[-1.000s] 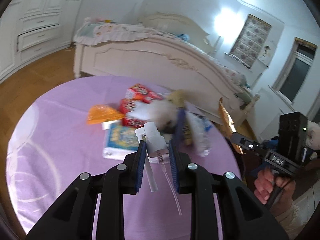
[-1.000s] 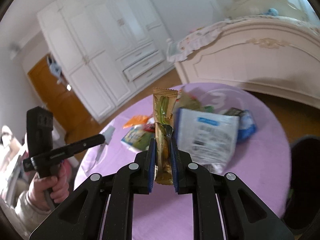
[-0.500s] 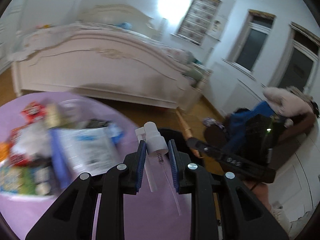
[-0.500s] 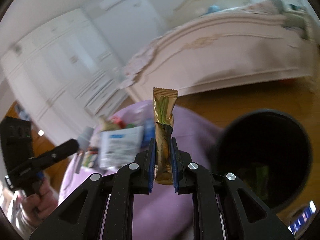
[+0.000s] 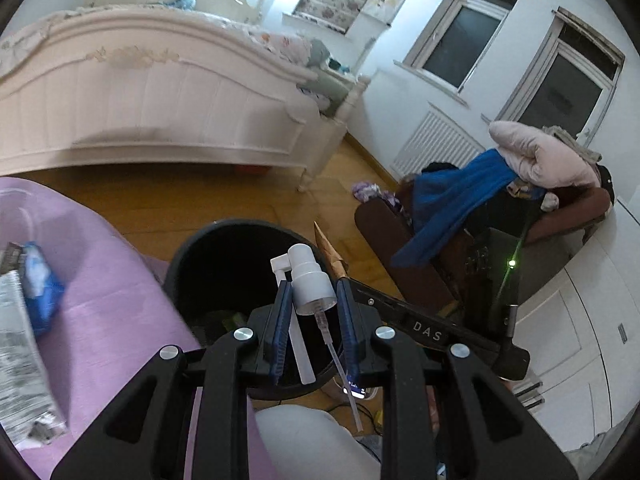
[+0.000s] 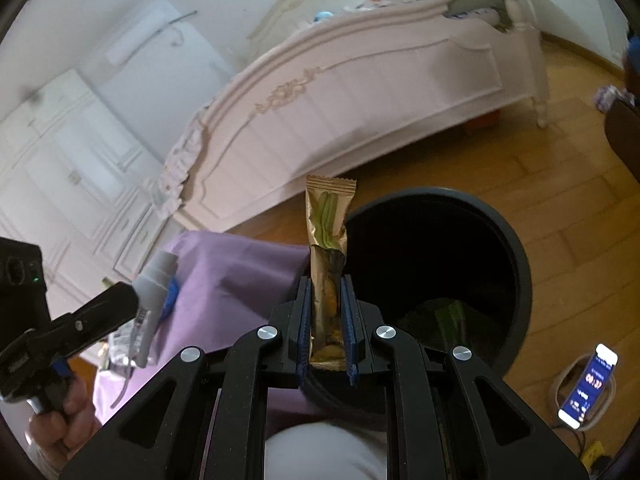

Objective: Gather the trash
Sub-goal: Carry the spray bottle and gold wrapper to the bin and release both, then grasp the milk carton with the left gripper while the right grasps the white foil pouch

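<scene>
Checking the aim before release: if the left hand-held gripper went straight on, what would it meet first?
Probably the open mouth of the black bin, dead ahead beyond the clamped spray pump; depth is unclear.

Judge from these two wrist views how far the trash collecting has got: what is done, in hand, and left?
Done: some wrappers already lie in the black bin. In hand: the left gripper grips a white spray pump, the right gripper a gold snack wrapper, both near the bin, unreleased. Left: a blue packet and printed bag remain on the purple tablecloth.

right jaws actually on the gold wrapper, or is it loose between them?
Touching. The right wrist view shows the gold wrapper pinched upright by the right gripper, both blue pads flat against its sides, no gap.
</scene>
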The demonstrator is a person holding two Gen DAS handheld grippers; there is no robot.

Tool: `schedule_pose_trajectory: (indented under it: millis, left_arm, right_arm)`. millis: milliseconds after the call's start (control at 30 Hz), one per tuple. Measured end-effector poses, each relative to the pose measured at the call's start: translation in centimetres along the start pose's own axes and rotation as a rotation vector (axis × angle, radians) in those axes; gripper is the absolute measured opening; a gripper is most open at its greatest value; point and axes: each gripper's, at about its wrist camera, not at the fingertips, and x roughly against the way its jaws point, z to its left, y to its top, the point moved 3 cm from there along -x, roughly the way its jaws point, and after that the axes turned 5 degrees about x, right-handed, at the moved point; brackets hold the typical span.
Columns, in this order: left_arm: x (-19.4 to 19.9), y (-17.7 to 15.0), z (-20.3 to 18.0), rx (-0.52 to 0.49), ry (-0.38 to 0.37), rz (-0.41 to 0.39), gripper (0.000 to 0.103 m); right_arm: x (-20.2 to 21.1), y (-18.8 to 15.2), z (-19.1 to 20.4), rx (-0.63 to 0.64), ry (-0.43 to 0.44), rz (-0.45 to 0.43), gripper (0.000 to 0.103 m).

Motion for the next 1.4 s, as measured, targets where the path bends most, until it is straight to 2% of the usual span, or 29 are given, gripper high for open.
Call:
schedule_pose_trajectory:
  millis: [367, 400, 433, 467, 500, 533, 567, 700, 1000, 1133, 1300, 1400]
  left_arm:
    - [-3.5, 0.2, -0.2, -0.020, 0.035, 0.059, 0.026]
    - [-3.8, 0.3, -0.4, -0.029, 0.053, 0.060, 0.027]
    - [-4.2, 0.3, -0.5, -0.041, 0.076, 0.065, 0.031]
    - [-4.5, 0.3, -0.5, -0.045, 0.089, 0.065, 0.046]
    - [-4.5, 0.4, -0.5, -0.045, 0.098, 0.058, 0.057]
    - [-4.3, 0.4, -0.5, -0.043, 0.105, 0.043, 0.073]
    - [-4.1, 0.5, -0.6, -0.045, 0.106, 0.028, 0.077]
    - [-3.5, 0.5, -0.4, -0.043, 0.108, 0.022, 0.077]
    - [1.9, -0.5, 1.0, -0.025, 0.142, -0.042, 0.077]
    - [6.2, -1.5, 2.7, -0.011, 0.193, -0.089, 0.078]
    - [11.7, -2.6, 5.3, 0.008, 0.281, -0.156, 0.084]
    - [15.2, -3.7, 7.8, 0.036, 0.344, -0.191, 0.089]
  right_arm:
    - [-1.2, -0.3, -3.5, -0.071, 0.001, 0.004, 0.016]
    - [-1.2, -0.3, -3.7, -0.081, 0.002, 0.004, 0.025]
    - [-1.2, -0.3, -3.9, -0.088, 0.004, 0.003, 0.043]
    - [-1.0, -0.3, -4.3, -0.103, 0.010, -0.008, 0.052]
    - [-0.7, -0.4, -4.6, -0.118, 0.019, -0.022, 0.061]
    - [-0.5, -0.3, -4.8, -0.127, 0.030, -0.028, 0.064]
    - [-0.3, -0.3, -4.8, -0.127, 0.030, -0.028, 0.064]
    - [0.2, -0.3, -4.8, -0.123, 0.028, -0.026, 0.064]
    - [0.6, -0.3, -0.7, -0.049, 0.077, -0.018, 0.064]
    - [0.1, -0.4, 2.9, 0.011, 0.114, 0.004, 0.064]
    - [-1.0, -0.9, 8.9, 0.118, 0.180, 0.051, 0.064]
    - [-1.7, -1.5, 12.3, 0.178, 0.224, 0.079, 0.077]
